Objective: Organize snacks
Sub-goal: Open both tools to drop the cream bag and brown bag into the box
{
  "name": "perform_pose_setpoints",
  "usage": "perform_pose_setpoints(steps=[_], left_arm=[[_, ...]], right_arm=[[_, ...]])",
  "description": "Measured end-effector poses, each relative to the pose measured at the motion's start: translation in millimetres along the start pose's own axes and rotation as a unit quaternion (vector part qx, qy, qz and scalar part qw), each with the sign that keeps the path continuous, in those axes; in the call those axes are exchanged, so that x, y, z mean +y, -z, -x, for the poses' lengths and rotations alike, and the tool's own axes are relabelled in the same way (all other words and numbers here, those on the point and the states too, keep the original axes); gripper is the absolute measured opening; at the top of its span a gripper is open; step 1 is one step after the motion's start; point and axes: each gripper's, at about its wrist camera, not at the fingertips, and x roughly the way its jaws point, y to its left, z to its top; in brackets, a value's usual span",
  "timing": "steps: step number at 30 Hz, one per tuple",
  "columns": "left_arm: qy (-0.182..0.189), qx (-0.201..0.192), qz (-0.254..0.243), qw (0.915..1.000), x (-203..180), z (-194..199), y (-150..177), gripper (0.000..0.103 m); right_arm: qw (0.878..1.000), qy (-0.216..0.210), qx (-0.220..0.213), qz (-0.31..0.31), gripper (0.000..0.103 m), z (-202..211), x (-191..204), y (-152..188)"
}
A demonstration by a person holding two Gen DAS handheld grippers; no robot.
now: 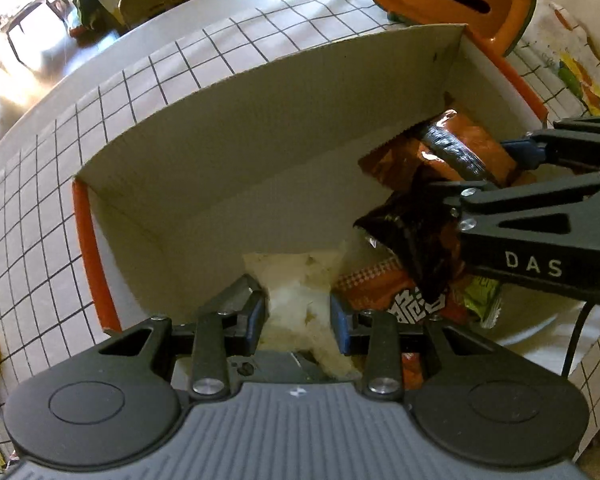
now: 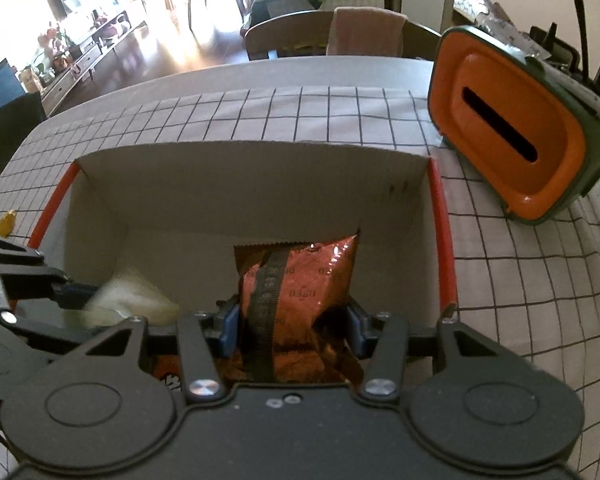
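Indoors, grid-checked tablecloth [image 2: 300, 120], cardboard box [image 2: 252, 184], sunlit room

Pale packet [image 1: 300, 300] and orange packet [image 2: 300, 280] sit inside box [image 2: 252, 192].

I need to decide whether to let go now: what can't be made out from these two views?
- Floor of the white cardboard box: left wrist view, covered by snack packets and both grippers.
- Lower end of the orange foil snack packet: right wrist view, behind the right gripper.
- Contents of the pale translucent snack bag: washed out, partly behind the left gripper.
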Motion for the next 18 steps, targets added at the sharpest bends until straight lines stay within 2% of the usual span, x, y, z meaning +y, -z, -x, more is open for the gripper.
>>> perform_pose_setpoints(steps=[4, 10, 16, 18], left_arm=[[0.003, -0.001, -0.001, 1.0, -0.2, -0.6, 0.2, 0.035], [0.017, -0.01, 0.007, 0.9998, 7.3, 5.2, 3.4, 0.037], [0.032, -0.038, 0.011, 0.9987, 12.3, 23.5, 11.5, 0.05], [0.04, -0.05, 0.011, 0.9979, 13.9, 31.3, 14.8, 0.051]], right_arm=[[1.0, 0.001, 0.004, 0.003, 0.053, 0.4, 2.1, 0.1], [1.0, 0.005, -0.002, 0.008, 0.067, 6.4, 5.1, 2.3], [1.0, -0.001, -0.013, 0.001, 0.075, 21.8, 6.3, 6.4], [1.0, -0.003, -0.02, -0.003, 0.076, 29.1, 6.7, 8.2]])
